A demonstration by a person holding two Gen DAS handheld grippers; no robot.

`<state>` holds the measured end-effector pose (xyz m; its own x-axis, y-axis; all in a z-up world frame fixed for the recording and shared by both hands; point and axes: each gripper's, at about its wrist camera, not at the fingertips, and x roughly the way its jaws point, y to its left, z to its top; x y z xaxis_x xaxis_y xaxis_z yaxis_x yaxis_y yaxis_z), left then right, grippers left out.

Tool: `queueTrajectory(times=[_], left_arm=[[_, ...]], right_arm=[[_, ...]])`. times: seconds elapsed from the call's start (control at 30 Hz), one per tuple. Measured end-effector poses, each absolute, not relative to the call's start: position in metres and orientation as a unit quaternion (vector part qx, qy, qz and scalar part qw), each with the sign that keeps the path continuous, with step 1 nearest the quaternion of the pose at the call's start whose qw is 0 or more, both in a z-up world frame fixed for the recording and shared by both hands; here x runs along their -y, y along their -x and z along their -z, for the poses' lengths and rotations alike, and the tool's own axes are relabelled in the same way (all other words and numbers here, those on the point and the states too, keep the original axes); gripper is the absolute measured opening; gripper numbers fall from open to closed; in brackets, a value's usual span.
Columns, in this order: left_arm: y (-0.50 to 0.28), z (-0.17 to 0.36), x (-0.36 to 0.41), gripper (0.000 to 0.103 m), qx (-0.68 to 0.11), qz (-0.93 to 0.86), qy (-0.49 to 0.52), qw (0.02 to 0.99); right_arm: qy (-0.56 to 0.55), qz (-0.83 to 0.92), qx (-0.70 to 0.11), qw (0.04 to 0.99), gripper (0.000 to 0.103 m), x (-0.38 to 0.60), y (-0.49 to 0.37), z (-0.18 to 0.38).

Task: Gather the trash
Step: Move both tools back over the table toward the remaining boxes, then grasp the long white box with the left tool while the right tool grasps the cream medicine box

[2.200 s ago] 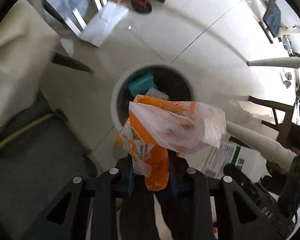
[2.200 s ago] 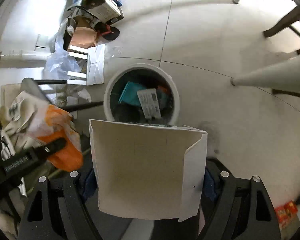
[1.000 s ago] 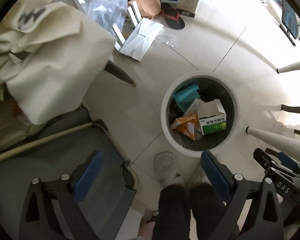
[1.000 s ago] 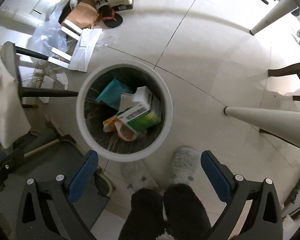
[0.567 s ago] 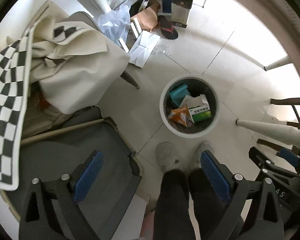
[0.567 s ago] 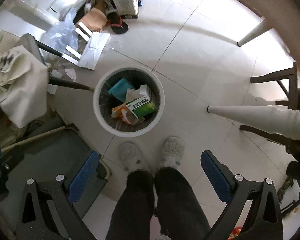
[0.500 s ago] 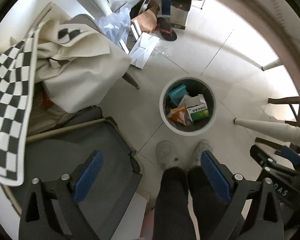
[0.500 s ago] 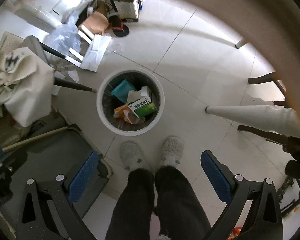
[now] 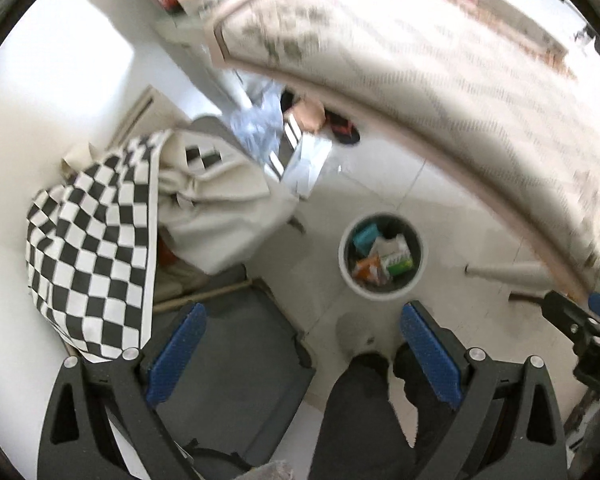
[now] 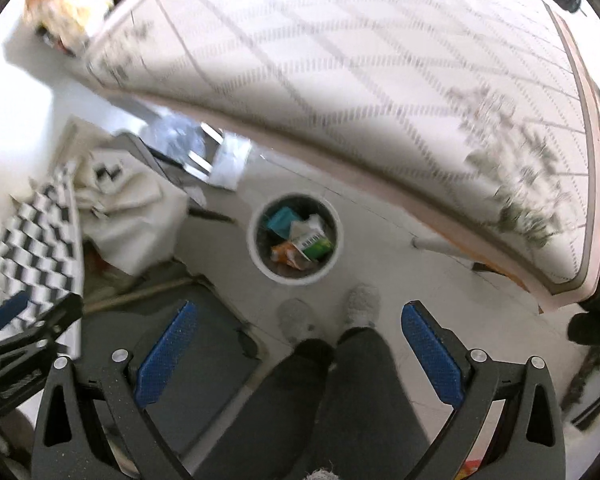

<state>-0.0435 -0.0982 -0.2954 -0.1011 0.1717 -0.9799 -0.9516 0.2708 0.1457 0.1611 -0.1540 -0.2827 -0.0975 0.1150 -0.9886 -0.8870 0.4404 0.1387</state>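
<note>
A white round bin (image 9: 380,296) (image 10: 296,280) stands on the tiled floor far below. Inside lie an orange wrapper (image 9: 364,268) (image 10: 284,257), a green and white box (image 9: 398,261) (image 10: 315,243) and a teal box (image 9: 366,236) (image 10: 282,218). My left gripper (image 9: 302,344) is open and empty, high above the floor. My right gripper (image 10: 298,344) is open and empty too, at about the same height. Each gripper shows at the edge of the other's view: the right gripper (image 9: 580,324) and the left gripper (image 10: 32,328).
A table edge with a patterned cloth (image 9: 420,60) (image 10: 340,60) sweeps blurred across the top. A checkered cloth (image 9: 88,260) hangs on the left over a grey chair seat (image 9: 228,360). The person's legs (image 10: 340,380) and slippers stand just before the bin. A table leg (image 9: 500,270) lies right.
Both grippers opened and dropped the orange wrapper and the box into the bin. Since then both have risen steadily; the bin looks smaller and the table edge has come into view.
</note>
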Motion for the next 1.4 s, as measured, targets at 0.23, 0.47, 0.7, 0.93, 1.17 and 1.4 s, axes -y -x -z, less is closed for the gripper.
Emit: queueTrajectory(times=[0.23,0.47,0.7,0.93,1.17,1.4], left_arm=[[-0.033,0.265,0.033,0.101,-0.522,-0.494,0.368,0.591],[-0.181,0.268,-0.054,0.103,-0.519,-0.471,0.392,0.595],[-0.364,0.303,-0.142,0.103,-0.536,-0.419,0.431,0.593],[-0.447,0.339,-0.204,0.102,-0.506,-0.413,0.536,0.535],[-0.442,0.359,-0.226,0.047,-0.476,-0.441,0.579,0.494],[-0.396,0.333,-0.224,0.035,-0.533,-0.469,0.450,0.542]], right_arm=[[0.266,-0.396,-0.618,0.625,0.103,0.110,-0.253,0.242],[0.284,-0.315,-0.625,0.655,0.103,0.051,-0.418,0.268],[0.277,-0.246,-0.613,0.698,0.103,-0.002,-0.581,0.288],[0.278,-0.200,-0.604,0.719,0.103,-0.031,-0.661,0.300],[0.285,-0.207,-0.612,0.708,0.103,-0.053,-0.687,0.311],[0.303,-0.310,-0.630,0.644,0.103,-0.112,-0.670,0.313]])
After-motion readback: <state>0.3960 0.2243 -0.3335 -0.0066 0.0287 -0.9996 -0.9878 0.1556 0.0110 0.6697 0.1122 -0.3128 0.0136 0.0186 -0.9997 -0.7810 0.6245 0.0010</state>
